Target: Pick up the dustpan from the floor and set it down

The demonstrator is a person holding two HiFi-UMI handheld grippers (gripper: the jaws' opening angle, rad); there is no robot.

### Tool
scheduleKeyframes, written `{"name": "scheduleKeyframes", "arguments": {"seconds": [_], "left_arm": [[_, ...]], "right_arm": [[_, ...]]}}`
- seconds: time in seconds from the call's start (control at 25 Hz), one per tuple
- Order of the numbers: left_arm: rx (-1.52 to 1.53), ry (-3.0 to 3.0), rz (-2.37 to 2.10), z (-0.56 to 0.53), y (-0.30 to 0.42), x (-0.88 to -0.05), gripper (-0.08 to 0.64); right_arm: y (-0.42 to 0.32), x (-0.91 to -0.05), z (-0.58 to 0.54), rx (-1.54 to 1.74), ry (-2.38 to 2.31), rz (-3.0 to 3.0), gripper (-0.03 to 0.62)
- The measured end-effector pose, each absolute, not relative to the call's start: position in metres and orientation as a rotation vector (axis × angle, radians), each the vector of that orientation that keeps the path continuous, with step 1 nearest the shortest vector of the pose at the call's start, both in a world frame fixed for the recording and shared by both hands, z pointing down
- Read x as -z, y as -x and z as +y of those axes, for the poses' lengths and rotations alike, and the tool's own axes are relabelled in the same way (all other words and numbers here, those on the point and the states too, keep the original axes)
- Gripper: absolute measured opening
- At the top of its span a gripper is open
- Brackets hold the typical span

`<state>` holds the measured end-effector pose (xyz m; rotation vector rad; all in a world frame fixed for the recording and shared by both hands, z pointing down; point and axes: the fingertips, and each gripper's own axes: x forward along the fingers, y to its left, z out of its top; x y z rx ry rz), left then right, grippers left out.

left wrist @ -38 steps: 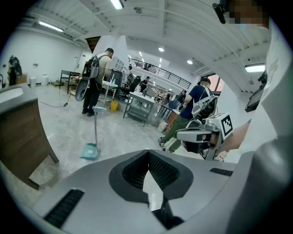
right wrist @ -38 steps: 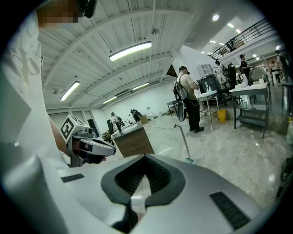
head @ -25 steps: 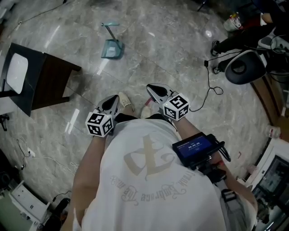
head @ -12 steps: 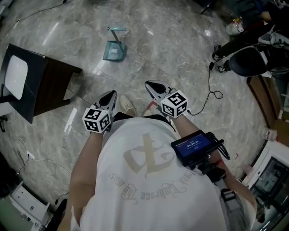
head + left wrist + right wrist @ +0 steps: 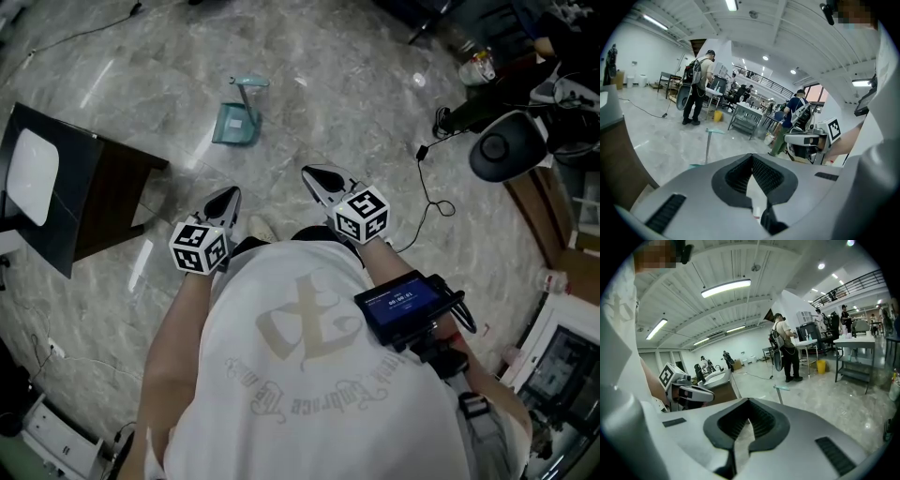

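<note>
A teal dustpan [image 5: 236,120] with an upright handle stands on the grey marble floor, ahead of both grippers and well apart from them. Its handle [image 5: 708,145] shows above the left jaws in the left gripper view. In the right gripper view the handle [image 5: 780,392] rises just past the jaws. My left gripper [image 5: 228,195] and right gripper [image 5: 314,176] are held side by side in front of the body, pointing forward and somewhat down. Both have their jaws shut with nothing between them, as seen in the left gripper [image 5: 752,157] and right gripper [image 5: 749,401] views.
A dark table with a white top [image 5: 66,178] stands to the left of the path. At the right a black cable [image 5: 427,187] trails across the floor near a round black object [image 5: 506,145]. People [image 5: 698,93] and metal tables [image 5: 745,117] stand farther off.
The person has walked forward with both grippers. The dustpan now sits a little nearer to the grippers in the head view. Both jaws stay shut.
</note>
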<state>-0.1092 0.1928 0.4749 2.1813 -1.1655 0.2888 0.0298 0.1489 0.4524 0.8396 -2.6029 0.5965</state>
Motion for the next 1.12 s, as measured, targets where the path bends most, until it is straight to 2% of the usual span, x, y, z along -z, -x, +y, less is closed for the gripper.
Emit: {"name": "scheduleKeyframes", "arguments": {"seconds": [0.64, 1.12], "left_arm": [[-0.260, -2.088, -1.314, 0.194, 0.154, -0.469, 0.011], [-0.250, -2.008, -1.410, 0.116, 0.167, -0.475, 0.011]], "right_arm": [[0.006, -0.454, 0.121, -0.569, -0.707, -2.625, 0.015], [0.038, -0.472, 0.035, -0.494, -0.492, -2.619, 0.015]]}}
